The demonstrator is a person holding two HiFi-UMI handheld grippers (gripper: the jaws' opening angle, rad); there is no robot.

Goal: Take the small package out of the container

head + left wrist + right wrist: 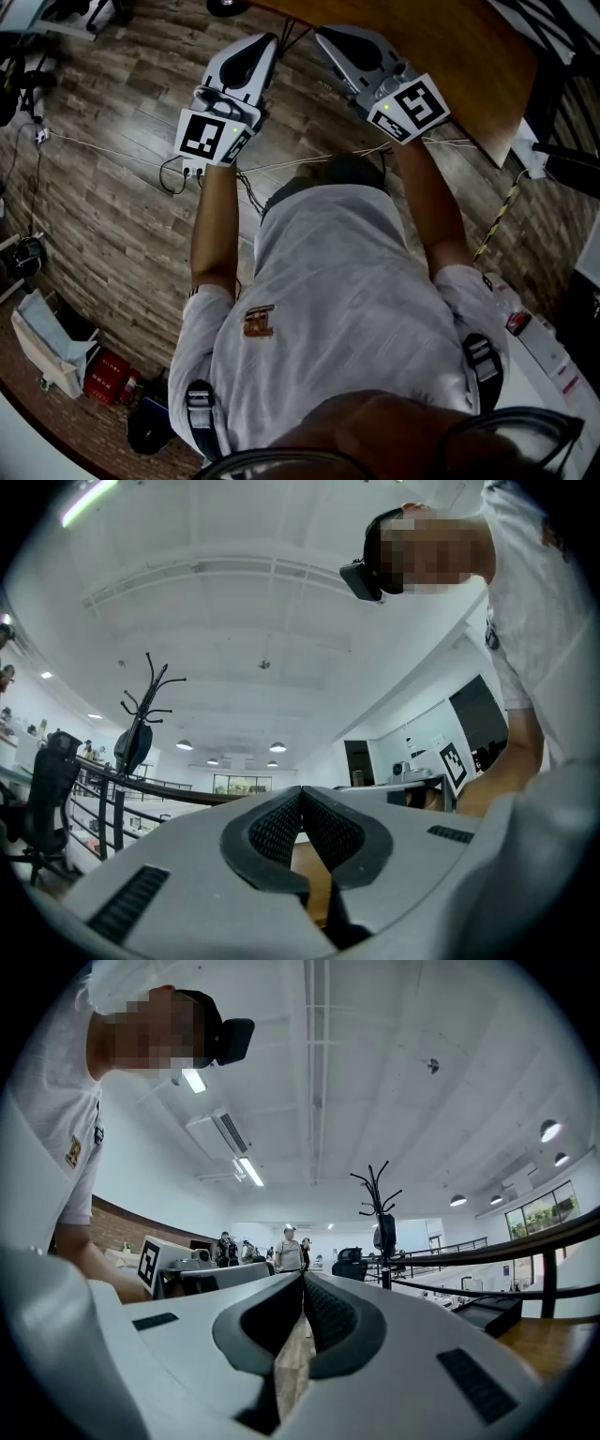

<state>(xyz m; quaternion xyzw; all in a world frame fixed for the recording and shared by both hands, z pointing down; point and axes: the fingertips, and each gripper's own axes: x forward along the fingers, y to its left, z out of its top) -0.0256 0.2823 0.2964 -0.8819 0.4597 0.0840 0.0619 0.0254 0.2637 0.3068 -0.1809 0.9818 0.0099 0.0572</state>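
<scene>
No small package and no container shows in any view. In the head view my left gripper (269,39) and right gripper (322,32) are held out side by side in front of the person's chest, over the wooden floor and the table's near edge. Their tips lean toward each other. The left gripper (301,790) has its ribbed pads pressed together with nothing between them. The right gripper (303,1276) is likewise shut and empty. Both gripper views look upward at a white ceiling, so what lies below the jaws is hidden.
A brown wooden table (450,56) fills the top right. Cables (112,150) run across the plank floor. A white bag (42,337) and a red box (108,375) lie at the lower left. A coat stand (380,1206) and distant people (289,1251) stand in the room.
</scene>
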